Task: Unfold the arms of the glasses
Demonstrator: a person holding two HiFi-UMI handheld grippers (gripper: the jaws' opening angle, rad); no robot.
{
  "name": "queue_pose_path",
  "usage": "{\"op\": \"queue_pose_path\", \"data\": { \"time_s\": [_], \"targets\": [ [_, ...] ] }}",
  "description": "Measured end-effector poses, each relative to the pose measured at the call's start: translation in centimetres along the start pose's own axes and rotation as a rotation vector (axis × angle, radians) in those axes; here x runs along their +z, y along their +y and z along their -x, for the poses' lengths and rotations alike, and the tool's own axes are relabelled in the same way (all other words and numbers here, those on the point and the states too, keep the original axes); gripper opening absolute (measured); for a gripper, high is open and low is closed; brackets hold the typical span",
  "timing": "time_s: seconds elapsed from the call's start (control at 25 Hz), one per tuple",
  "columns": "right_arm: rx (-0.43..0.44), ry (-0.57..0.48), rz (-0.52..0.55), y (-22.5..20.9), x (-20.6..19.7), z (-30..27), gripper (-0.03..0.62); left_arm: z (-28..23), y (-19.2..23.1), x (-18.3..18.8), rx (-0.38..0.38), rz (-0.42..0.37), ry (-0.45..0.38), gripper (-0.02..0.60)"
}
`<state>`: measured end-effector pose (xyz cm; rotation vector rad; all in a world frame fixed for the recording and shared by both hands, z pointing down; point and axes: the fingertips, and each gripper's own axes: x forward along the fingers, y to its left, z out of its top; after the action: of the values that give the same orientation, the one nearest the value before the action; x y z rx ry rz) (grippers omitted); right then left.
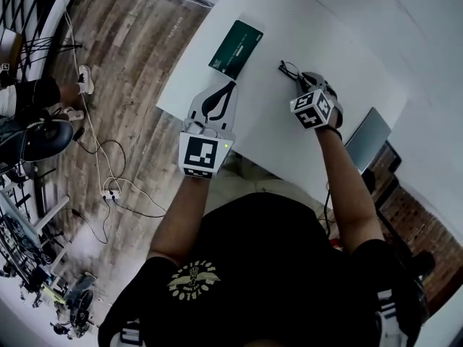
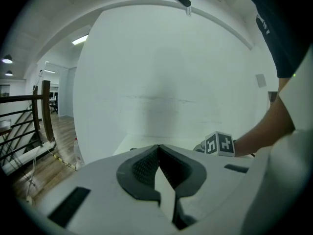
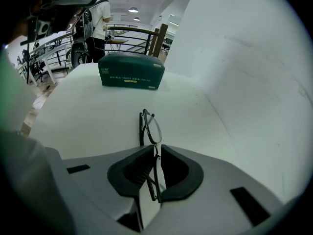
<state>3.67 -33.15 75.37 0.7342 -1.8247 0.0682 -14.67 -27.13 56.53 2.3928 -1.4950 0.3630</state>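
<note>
Your right gripper is clamped on the thin dark wire-framed glasses near the bridge. It holds them edge-up just over the white table, with one lens poking out past the jaw tips. Both arms look folded against the frame, so I judge the unfolding not yet begun; this is the hold-and-steady step. Your left gripper has its jaws pressed together on nothing and hovers well apart from the glasses. Next, it should probably open, cross over and catch one arm near its free end, then swing it outward gently, since the wire looks easy to bend. The dark green rectangular case lies just beyond the left gripper, off that path. A grey flat slab sits by your right forearm, clear of the work.
</note>
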Motion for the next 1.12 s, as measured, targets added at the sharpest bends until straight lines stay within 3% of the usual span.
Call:
{"op": "queue_pose_path", "data": {
  "time_s": [0.32, 0.56, 0.8, 1.12],
  "targets": [
    [-0.031, -0.029, -0.022, -0.9, -0.2, 1.8, 0.018, 2.0, -0.8, 0.7, 0.005, -0.009, -0.014, 0.008],
    [0.009, -0.150, -0.306, -1.1, -0.8, 5.8, 0.017, 3.5, -2.4, 2.3, -0.027, -0.017, -0.022, 0.008],
    [-0.008, -0.220, -0.360, -0.8, -1.9, 9.9, 0.017, 4.5, -4.8, 2.7, -0.094, 0.023, -0.019, 0.008],
    [-0.025, -0.370, -0.458, -0.8, -1.2, 16.3, 0.017, 5.4, -8.2, 4.7, -0.156, -0.031, -0.043, 0.008]
  ]
}}
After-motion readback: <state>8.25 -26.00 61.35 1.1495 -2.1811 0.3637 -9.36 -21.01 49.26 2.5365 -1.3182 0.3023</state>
